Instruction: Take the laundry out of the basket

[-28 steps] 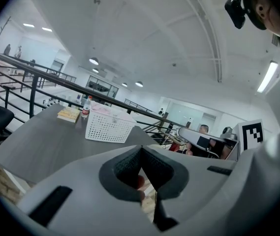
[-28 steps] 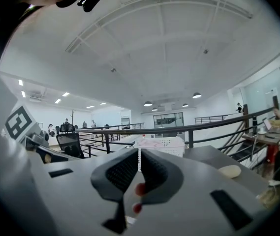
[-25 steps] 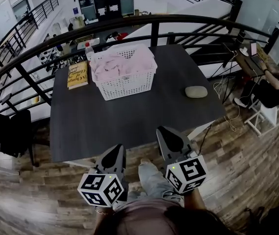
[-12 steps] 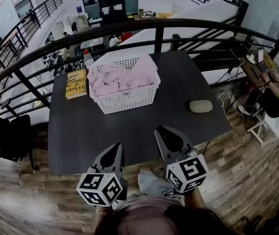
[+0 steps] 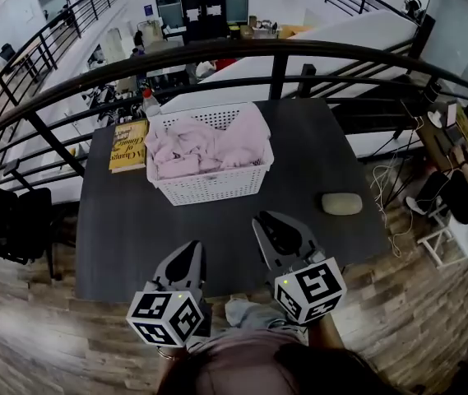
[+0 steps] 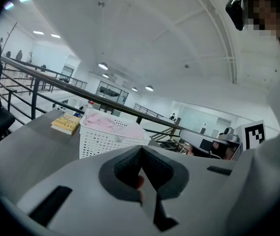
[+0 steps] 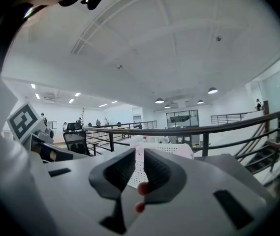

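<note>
Closing in from lower centre of frame, my left gripper (image 5: 191, 252) with jaws together and right gripper (image 5: 271, 225), jaws just eased to a narrow empty slit, now reach over the tabletop (image 5: 135, 229) towards the white basket (image 5: 210, 186), upper centre, heaped with pink laundry (image 5: 191, 148).

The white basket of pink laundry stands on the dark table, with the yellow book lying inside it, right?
Not quite: the yellow book lies on the dark table beside the white basket, not inside it, as the head view shows. The pink laundry does fill the basket.
</note>
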Demonstrator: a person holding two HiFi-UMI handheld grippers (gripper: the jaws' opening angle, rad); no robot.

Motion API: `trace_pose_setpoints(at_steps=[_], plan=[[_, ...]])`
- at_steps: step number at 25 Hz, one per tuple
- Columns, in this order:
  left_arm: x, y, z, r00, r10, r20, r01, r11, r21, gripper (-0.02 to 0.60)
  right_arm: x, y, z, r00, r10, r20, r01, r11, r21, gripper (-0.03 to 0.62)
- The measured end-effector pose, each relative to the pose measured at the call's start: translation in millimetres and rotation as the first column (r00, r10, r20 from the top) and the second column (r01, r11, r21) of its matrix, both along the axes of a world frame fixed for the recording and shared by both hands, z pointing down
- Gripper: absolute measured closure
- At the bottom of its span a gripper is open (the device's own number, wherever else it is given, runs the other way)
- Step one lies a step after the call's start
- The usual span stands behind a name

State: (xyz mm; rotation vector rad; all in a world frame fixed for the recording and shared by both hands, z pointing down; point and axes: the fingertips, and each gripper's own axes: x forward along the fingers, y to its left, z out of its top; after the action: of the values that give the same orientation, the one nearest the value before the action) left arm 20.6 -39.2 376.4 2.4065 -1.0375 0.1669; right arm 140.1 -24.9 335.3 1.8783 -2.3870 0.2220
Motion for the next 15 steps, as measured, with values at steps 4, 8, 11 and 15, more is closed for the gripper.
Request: trace_pose_setpoints(at_steps=[4,8,11,15], plan=[[-2,-8,2,0.999,-0.033,0.007,0.034,0.999,-0.012,0.584,5,-17,1,1.000,-0.027,-0.002,0.027,1.000,-0.007,0.530],[-11,-20,2,0.998,-0.062,0.007,0.062,0.998,-0.017,0.584,3,-31,2,0.999,-0.044,-0.010,0.044,0.999,-0.012,0.519],[-17,-30,3,0.998,-0.065,0.009,0.065,0.998,-0.015,0.584,-2,-42,3,0.999,-0.050,-0.023,0.049,0.999,-0.015,0.511],[-25,-45,5,0.999,-0.042,0.018,0.043,0.999,-0.021,0.584,-8,-59,3,0.999,-0.037,-0.027,0.037,0.999,-0.015,0.500]])
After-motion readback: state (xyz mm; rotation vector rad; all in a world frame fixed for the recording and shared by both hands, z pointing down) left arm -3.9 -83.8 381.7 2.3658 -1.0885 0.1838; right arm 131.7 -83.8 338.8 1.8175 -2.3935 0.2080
